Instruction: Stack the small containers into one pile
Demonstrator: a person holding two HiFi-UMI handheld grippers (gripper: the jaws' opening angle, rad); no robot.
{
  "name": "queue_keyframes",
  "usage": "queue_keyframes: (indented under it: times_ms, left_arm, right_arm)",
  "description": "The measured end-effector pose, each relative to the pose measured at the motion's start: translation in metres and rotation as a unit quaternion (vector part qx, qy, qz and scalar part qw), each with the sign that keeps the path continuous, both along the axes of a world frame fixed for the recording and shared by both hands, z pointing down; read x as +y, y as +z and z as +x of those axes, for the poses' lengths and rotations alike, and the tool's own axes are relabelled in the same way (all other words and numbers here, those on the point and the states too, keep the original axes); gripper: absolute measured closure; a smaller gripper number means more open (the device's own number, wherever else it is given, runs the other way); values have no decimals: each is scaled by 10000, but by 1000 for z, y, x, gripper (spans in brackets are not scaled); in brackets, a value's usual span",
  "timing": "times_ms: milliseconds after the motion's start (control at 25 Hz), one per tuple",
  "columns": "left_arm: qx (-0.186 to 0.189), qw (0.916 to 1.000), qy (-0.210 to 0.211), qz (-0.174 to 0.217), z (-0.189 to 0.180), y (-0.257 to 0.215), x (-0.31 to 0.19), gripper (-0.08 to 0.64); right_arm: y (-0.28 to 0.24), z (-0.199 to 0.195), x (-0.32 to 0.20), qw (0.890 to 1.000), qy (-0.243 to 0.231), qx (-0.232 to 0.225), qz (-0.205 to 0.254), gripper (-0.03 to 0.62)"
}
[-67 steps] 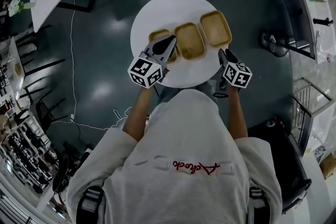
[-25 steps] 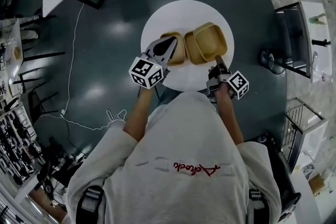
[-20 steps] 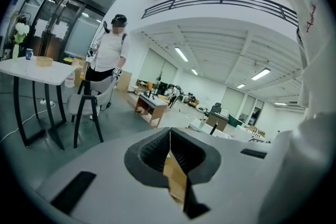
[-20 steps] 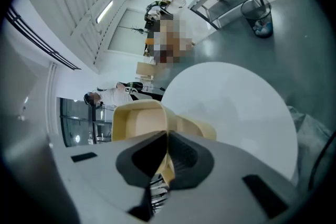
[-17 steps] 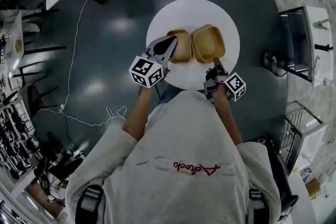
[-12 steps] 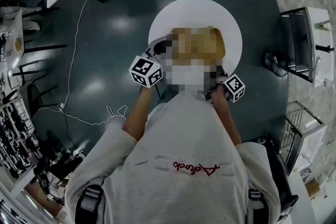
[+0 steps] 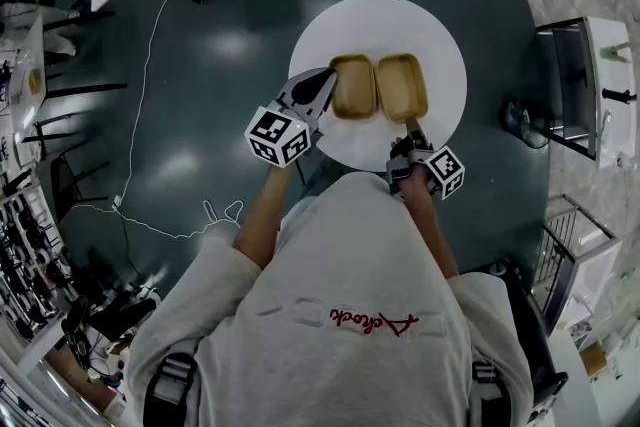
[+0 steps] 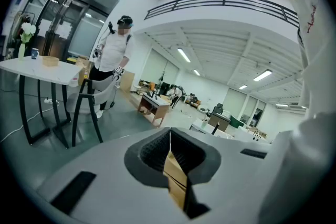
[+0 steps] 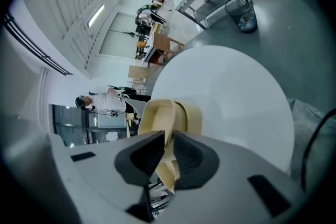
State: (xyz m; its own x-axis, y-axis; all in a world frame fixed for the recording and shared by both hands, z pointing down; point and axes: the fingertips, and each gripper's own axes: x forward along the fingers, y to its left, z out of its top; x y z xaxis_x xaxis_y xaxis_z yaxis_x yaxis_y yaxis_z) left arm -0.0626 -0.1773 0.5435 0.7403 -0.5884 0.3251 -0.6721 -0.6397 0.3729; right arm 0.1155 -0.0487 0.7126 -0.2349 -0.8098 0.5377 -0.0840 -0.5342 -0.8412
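- On the round white table point(image 7: 440, 35), two flat tan boxes with round corners sit side by side.
- My left tongs point(image 7: 326, 91) are clamped on the left box point(image 7: 354, 87), on its rim.
- My right tongs point(image 7: 409, 123) have just been opening a little, with the rim of the right box point(image 7: 402, 87) pinched between them.

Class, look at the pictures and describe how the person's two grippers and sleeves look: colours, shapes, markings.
Both the left gripper and the right gripper have pale grey, wedge-shaped bodies tapering to two jaws lined with dark ribbed pads. Each carries a white cube printed with black square markers. The person wears a whitish top whose sleeves end near the elbows.
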Motion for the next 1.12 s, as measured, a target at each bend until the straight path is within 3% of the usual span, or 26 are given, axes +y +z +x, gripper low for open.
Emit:
queue_keyframes:
  times_ms: [120, 400, 680, 920, 1120]
  left_arm:
    - [21, 10000, -14, 1, 0, -1, 0, 549]
    - [57, 10000, -56, -12, 2, -1, 0, 549]
    - [52, 9999, -97, -25, 3, 1, -2, 548]
    - [65, 9999, -101, -34, 0, 2, -5, 548]
    - [127, 9999, -91, -18, 3, 2, -6, 549]
  right_arm:
    - [-1, -2, 2, 9999, -111, 28, -16, 529]
    - [-2, 6, 1, 9979, -204, 593, -154, 557]
    - [1, 8, -4, 9984, -207, 517, -82, 557]
    - [-6, 4, -8, 9983, -295, 502, 37, 461]
    - [-13, 9, 0, 9952, -542, 808, 136, 444]
